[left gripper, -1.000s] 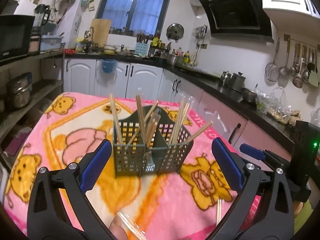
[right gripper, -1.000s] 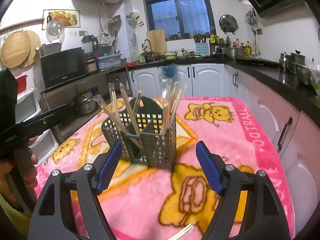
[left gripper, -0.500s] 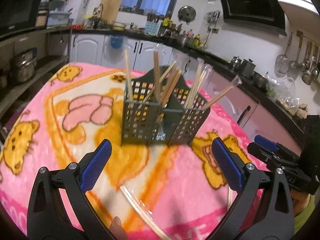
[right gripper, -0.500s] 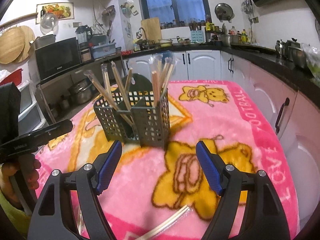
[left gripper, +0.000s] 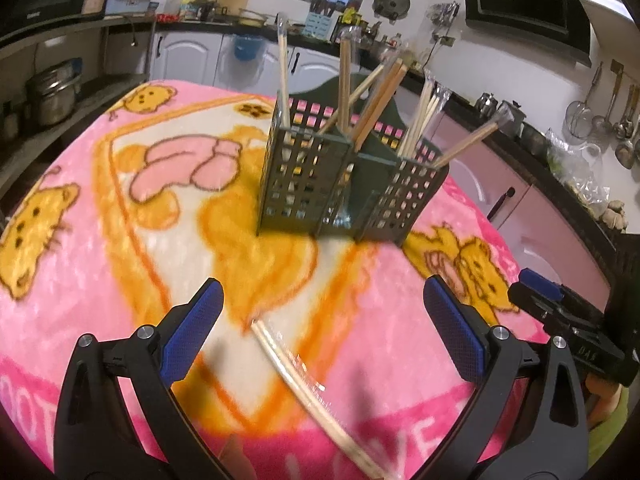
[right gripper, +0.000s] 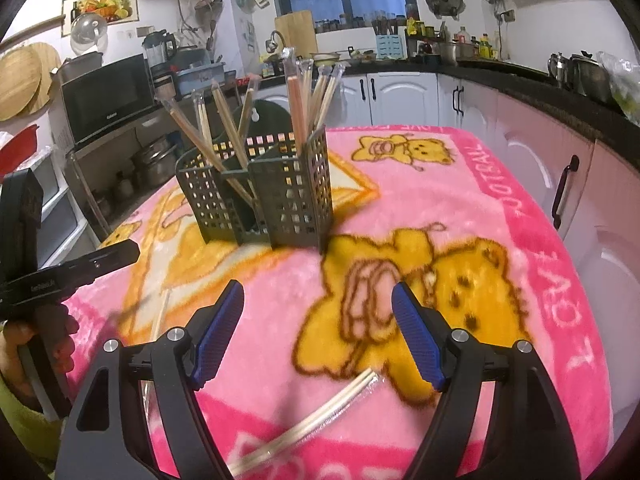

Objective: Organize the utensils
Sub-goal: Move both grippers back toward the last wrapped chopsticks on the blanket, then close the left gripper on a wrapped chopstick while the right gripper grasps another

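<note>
A dark green slotted utensil holder (left gripper: 344, 184) stands on the pink blanket, holding several wrapped chopstick pairs upright; it also shows in the right wrist view (right gripper: 260, 196). One wrapped chopstick pair (left gripper: 312, 392) lies on the blanket just ahead of and between the fingers of my open, empty left gripper (left gripper: 320, 332). Another wrapped pair (right gripper: 316, 420) lies below my open, empty right gripper (right gripper: 318, 332). A further pair (right gripper: 160, 312) lies left of it. The left gripper shows at the left edge of the right wrist view (right gripper: 80, 268).
The pink cartoon blanket (left gripper: 100, 240) covers the table. White cabinets and a dark counter (right gripper: 520, 72) run behind and to the right. Shelves with pots (left gripper: 52, 96) and a microwave (right gripper: 104, 96) stand at the left.
Both grippers have tilted down and pulled back from the holder. The loose chopstick pairs on the blanket have come further into view. Both stay open.
</note>
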Tool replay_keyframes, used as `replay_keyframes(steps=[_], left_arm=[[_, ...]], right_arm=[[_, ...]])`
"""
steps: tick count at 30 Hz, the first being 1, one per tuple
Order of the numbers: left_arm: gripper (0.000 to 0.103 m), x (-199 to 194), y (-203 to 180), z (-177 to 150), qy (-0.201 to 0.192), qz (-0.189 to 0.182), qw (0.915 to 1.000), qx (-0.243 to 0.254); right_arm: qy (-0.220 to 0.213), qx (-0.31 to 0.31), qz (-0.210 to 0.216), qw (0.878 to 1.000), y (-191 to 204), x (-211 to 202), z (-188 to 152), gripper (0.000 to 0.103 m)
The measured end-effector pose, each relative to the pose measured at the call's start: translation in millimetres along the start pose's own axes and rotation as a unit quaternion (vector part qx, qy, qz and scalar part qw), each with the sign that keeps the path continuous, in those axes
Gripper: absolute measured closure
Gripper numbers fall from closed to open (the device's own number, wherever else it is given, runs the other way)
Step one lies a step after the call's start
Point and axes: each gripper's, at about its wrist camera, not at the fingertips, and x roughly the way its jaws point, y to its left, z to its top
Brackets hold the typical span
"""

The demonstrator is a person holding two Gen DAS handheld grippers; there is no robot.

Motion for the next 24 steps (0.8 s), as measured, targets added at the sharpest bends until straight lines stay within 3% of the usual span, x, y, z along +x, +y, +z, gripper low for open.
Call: replay_keyframes(steps=[10,17,21,24], left_arm=[[0.011,14,14,-20,0.041,-0.009,0.9986,-0.031],[0.032,36,25,-33,0.092,-0.039,0.9921,-0.075],[0.032,42,25,-32,0.1,-0.034,0.9913,-0.079],[0.034,46,26,-28,0.103,-0.033,0.9908,-0.082]], right_arm=[[0.025,-0.003,-0.002,1.0,-4,4,-13,0.029],[0.048,0.012,-0.002,0.999,-18,6,-27,0.029],[0.066,0.027,-0.001,0.997,-29,9,-35,0.03],[0.083,0.042,0.002,0.996,-35,14,-40,0.038]])
